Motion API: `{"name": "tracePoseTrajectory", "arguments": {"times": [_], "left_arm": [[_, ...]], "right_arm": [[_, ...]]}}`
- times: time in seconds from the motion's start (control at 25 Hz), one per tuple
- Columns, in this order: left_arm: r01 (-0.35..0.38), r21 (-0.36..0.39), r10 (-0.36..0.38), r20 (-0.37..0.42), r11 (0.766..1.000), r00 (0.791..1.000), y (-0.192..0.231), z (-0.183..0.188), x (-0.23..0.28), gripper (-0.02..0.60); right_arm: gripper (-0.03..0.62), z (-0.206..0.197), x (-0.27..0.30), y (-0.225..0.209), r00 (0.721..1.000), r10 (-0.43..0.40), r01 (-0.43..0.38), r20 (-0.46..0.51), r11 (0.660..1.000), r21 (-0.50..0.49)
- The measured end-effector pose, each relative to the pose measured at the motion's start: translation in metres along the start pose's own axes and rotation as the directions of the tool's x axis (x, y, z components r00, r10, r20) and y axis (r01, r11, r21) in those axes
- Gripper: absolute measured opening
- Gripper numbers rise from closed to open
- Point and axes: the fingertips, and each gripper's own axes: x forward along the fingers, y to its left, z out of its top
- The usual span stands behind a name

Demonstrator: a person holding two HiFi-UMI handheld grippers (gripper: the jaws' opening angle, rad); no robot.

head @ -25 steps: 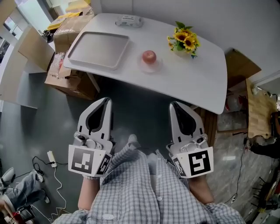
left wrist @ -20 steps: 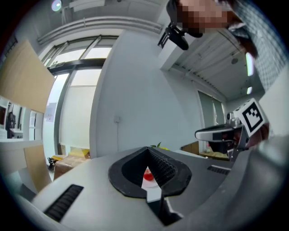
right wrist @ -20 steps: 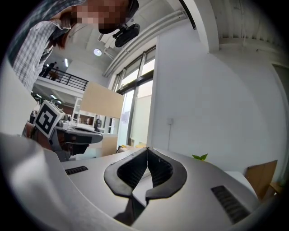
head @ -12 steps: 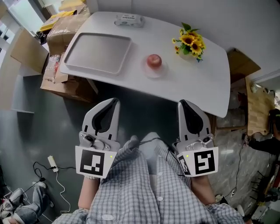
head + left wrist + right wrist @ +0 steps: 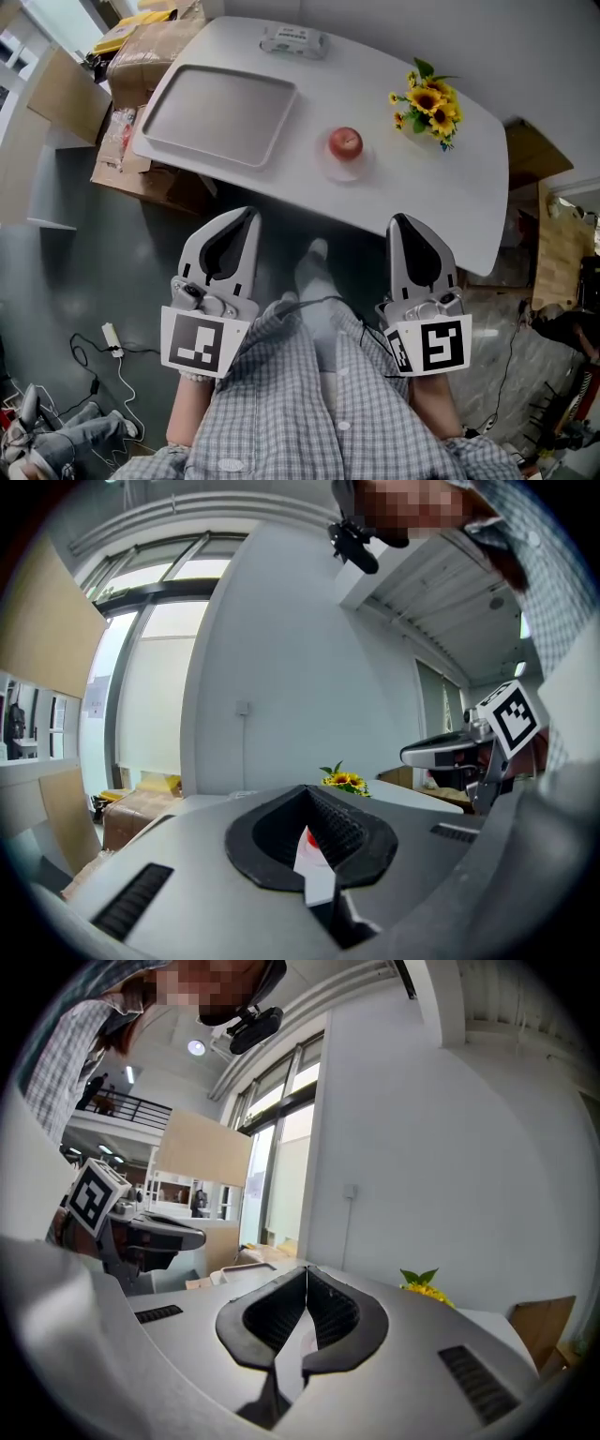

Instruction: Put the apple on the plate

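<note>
A red apple [image 5: 345, 142] rests on a small pale plate [image 5: 331, 170] near the front edge of the white table [image 5: 441, 187]. Both grippers are held low in front of the person's checked shirt, short of the table and well apart from the apple. My left gripper [image 5: 246, 215] is shut with nothing in it, and my right gripper [image 5: 397, 221] is shut and empty too. In the left gripper view a sliver of the apple [image 5: 310, 836] shows through the hollow behind the closed jaws [image 5: 305, 790]. The right gripper view shows its jaws [image 5: 306, 1270] pressed together.
A large beige tray [image 5: 217, 114] lies on the table's left half, with a tissue pack [image 5: 292, 39] at the far edge. A sunflower bunch [image 5: 431, 101] stands at the back right. Cardboard boxes [image 5: 141, 52] sit on the floor left of the table.
The table and apple have drifted rightward and down in the head view as the person shifts. Both grippers stay shut and low, the left slightly further right.
</note>
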Motion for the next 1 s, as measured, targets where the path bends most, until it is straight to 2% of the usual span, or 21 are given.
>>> {"name": "tracePoseTrajectory", "arguments": {"times": [0.32,0.64,0.76,1.0], "left_arm": [[0.000,-0.026,-0.002,-0.065,1.000,0.998,0.007,0.000,0.058,0.008],[-0.005,-0.052,0.000,-0.098,0.999,0.995,0.016,0.004,0.129,0.008],[0.002,-0.051,-0.008,-0.132,0.999,0.991,0.017,0.000,0.155,0.008],[0.027,-0.048,-0.036,-0.198,0.998,0.979,0.014,-0.010,0.195,0.008]], "right_arm": [[0.020,0.002,0.058,-0.031,0.998,0.067,-0.067,-0.005,0.998,-0.014],[0.020,-0.016,0.108,-0.073,0.992,0.113,-0.114,-0.057,0.994,-0.002],[0.020,-0.021,0.121,-0.088,0.990,0.137,-0.137,-0.040,0.991,0.009],[0.020,-0.042,0.142,-0.116,0.988,0.127,-0.126,-0.092,0.992,0.011]]}}
